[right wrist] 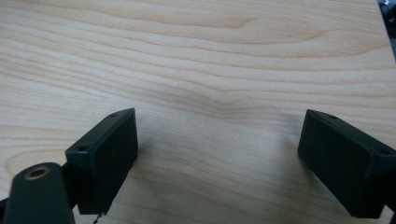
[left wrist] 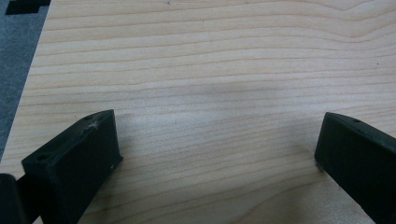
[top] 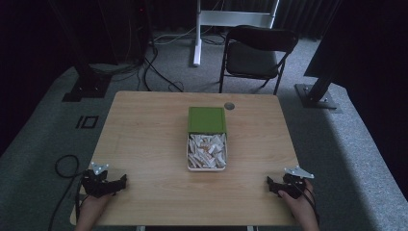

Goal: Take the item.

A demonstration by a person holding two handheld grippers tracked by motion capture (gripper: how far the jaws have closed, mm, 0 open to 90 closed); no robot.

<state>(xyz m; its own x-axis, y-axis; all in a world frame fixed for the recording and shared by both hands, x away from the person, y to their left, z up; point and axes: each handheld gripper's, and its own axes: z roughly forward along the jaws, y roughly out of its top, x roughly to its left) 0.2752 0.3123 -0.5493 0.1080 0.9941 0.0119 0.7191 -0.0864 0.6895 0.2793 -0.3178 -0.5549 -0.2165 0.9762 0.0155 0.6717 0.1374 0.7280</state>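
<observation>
left gripper (top: 120,183), right gripper (top: 272,185), jaws apart

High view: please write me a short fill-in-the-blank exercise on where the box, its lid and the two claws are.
1. The white box of white packets stands in the table's ____.
2. Its lid, at the box's far end, is coloured ____.
3. The left claw and the right claw both have their jaws ____, with nothing between them.
4. Behind the table stands a black folding ____.

Missing words: middle; green; open; chair
</observation>
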